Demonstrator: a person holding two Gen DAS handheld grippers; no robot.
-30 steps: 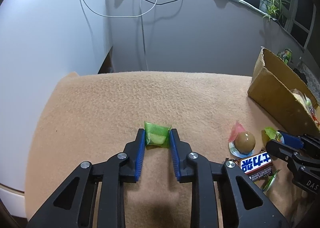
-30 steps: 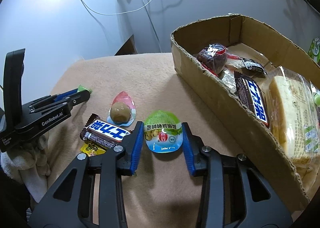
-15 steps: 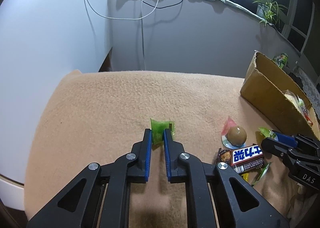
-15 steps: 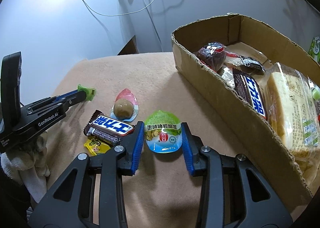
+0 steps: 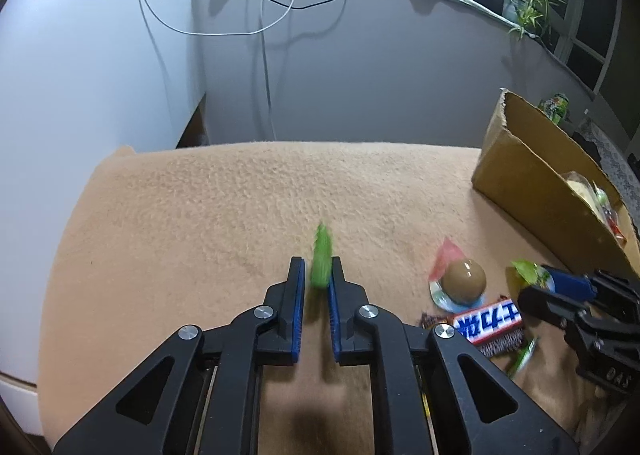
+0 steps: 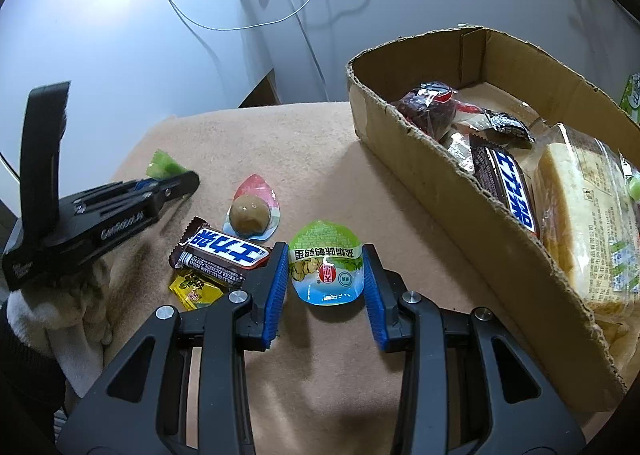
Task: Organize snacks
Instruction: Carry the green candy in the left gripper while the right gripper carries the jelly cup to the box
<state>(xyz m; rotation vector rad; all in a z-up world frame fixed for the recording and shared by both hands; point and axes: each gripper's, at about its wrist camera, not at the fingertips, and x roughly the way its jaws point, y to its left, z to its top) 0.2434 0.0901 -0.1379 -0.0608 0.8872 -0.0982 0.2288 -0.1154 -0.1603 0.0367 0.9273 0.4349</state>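
My left gripper (image 5: 318,280) is clamped on a green candy (image 5: 321,260); my right gripper (image 6: 325,273) squeezes the green-lidded cup (image 6: 326,266). Several snacks sit in the cardboard box (image 6: 472,215); egg, bar and yellow packet wait on the blanket.

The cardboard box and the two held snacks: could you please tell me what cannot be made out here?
- Cardboard box: left wrist view shows mostly its outer wall; contents largely hidden.
- Green candy in the left tool: motion-blurred, print unreadable.
- Yellow sachet: right wrist view, partly under the chocolate bar.
- Bread pack: cut off by the frame edge.
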